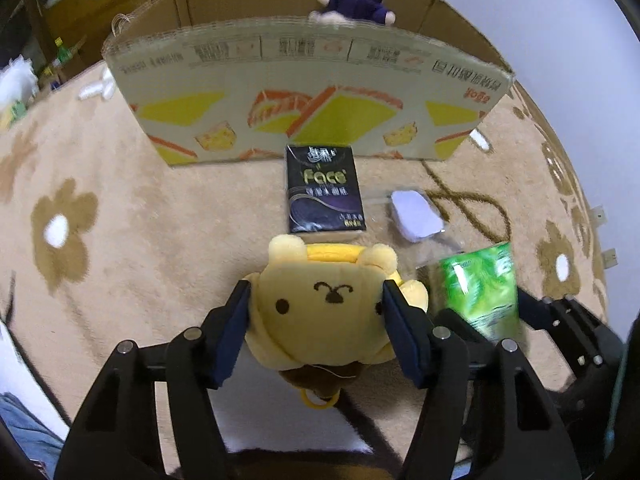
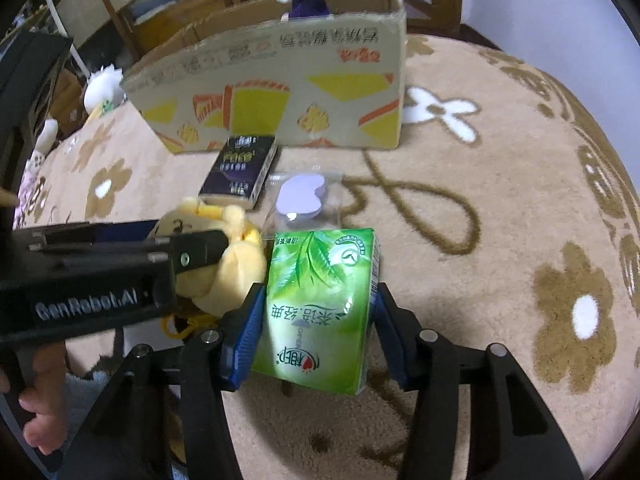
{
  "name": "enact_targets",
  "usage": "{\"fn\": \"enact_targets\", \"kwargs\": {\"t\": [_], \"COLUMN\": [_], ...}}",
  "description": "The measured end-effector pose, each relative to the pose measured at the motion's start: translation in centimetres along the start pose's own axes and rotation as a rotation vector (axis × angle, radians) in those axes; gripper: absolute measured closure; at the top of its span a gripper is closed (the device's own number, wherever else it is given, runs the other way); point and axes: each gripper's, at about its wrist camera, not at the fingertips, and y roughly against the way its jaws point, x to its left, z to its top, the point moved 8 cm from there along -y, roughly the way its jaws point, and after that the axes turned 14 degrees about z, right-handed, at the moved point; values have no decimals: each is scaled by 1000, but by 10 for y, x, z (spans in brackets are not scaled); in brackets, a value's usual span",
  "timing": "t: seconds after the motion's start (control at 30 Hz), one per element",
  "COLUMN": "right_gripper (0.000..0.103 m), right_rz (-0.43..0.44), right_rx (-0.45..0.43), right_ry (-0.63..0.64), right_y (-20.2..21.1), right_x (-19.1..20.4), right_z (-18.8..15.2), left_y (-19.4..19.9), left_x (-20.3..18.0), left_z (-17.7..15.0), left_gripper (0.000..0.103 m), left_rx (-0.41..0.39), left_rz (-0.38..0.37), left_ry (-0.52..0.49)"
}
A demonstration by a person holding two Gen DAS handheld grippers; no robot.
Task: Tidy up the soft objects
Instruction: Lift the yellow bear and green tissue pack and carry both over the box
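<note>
My left gripper (image 1: 316, 300) is shut on a yellow bear plush (image 1: 320, 312) and holds it just above the carpet; the plush also shows in the right wrist view (image 2: 232, 264). My right gripper (image 2: 320, 304) is shut on a green tissue pack (image 2: 320, 304), which also shows in the left wrist view (image 1: 480, 288), right beside the plush. A black tissue pack (image 1: 325, 190) and a bagged lilac pad (image 1: 416, 216) lie on the carpet ahead. An open cardboard box (image 1: 304, 92) stands behind them with a dark purple plush (image 1: 356, 2) at its top.
Beige carpet with brown flowers (image 1: 60, 236) covers the floor. Wooden furniture (image 2: 120, 12) stands behind the box. White soft items (image 2: 102, 84) lie at the far left. The left gripper's body (image 2: 92, 276) crosses the right wrist view at the left.
</note>
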Motion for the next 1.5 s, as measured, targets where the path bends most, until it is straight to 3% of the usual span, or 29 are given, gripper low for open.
{"fn": "enact_targets", "kwargs": {"t": [0.53,0.83,1.1,1.5], "right_gripper": [47,47,47,47], "right_rz": [-23,-50,-67,-82], "right_rx": [-304,-501,-574,-627], "right_ry": [77,162,194,223], "right_y": [64,105,118,116], "right_x": [10,21,29,32], "right_z": [41,72,95,135], "left_y": [90,119,136,149], "left_x": [55,55,57,40], "left_z": [28,41,57,97], "left_gripper": [39,39,39,38], "left_rx": [-393,-551,-649,-778], "left_rz": [123,177,206,259], "left_ry": [138,160,147,48]}}
